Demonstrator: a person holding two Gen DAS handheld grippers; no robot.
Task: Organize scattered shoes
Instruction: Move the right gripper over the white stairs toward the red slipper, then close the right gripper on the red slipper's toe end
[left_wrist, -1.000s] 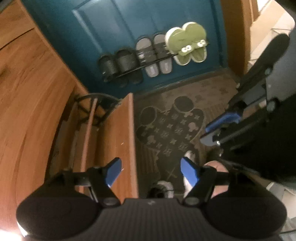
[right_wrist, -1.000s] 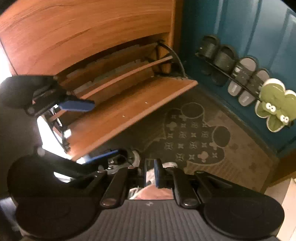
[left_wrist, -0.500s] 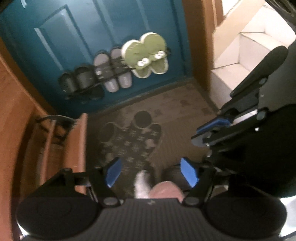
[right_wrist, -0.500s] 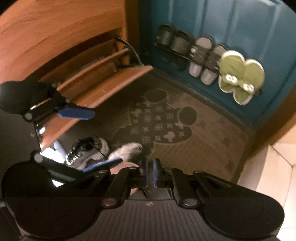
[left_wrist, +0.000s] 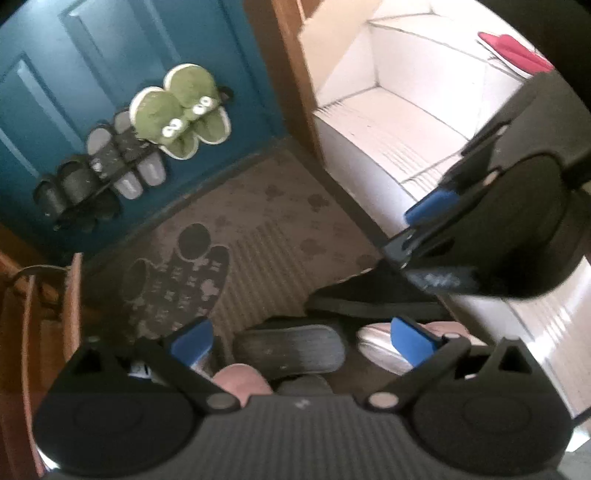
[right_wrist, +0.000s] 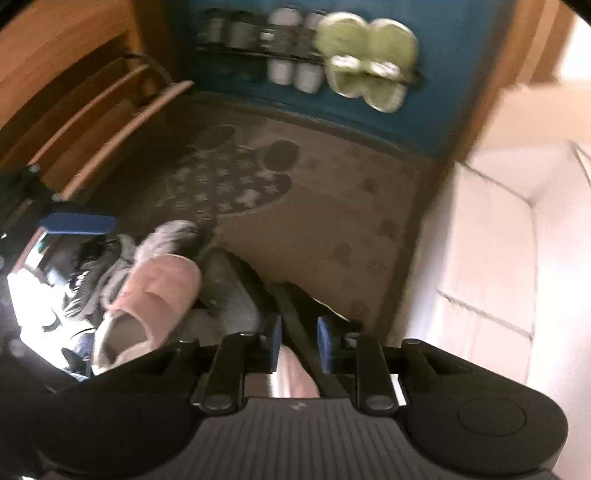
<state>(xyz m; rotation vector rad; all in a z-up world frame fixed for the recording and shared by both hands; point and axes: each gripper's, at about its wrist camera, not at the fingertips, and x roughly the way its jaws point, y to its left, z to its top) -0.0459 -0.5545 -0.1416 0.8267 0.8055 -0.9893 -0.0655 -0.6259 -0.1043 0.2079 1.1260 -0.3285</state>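
A pile of shoes lies on the doormat's near edge. My left gripper (left_wrist: 301, 339) hovers over it, jaws wide and still opening, nothing gripped. Under its gap lies a dark slipper (left_wrist: 291, 350), sole up, with a pink slipper (left_wrist: 240, 382) nearer me and a black shoe (left_wrist: 369, 295) on its side beyond. My right gripper (right_wrist: 299, 339) has its jaws slightly apart and opening. The black shoe's (right_wrist: 291, 317) edge runs below the gap, and the pads do not press on it. A pink slipper (right_wrist: 155, 295) and grey sneakers (right_wrist: 107, 266) lie to its left.
Green frog slippers (left_wrist: 181, 114), grey slippers (left_wrist: 122, 162) and black ones hang on a rack on the teal door. A wooden shoe cabinet (left_wrist: 70, 295) stands with its flap down at the left. White tiled steps (left_wrist: 388, 129) rise at the right, red slippers (left_wrist: 509, 50) on top. The patterned doormat (left_wrist: 258, 229) covers the floor.
Both views have swung away from the wooden cabinet toward the shoe pile and the white steps, and dropped lower. The left jaws widened; the right jaws went from shut to slightly apart.
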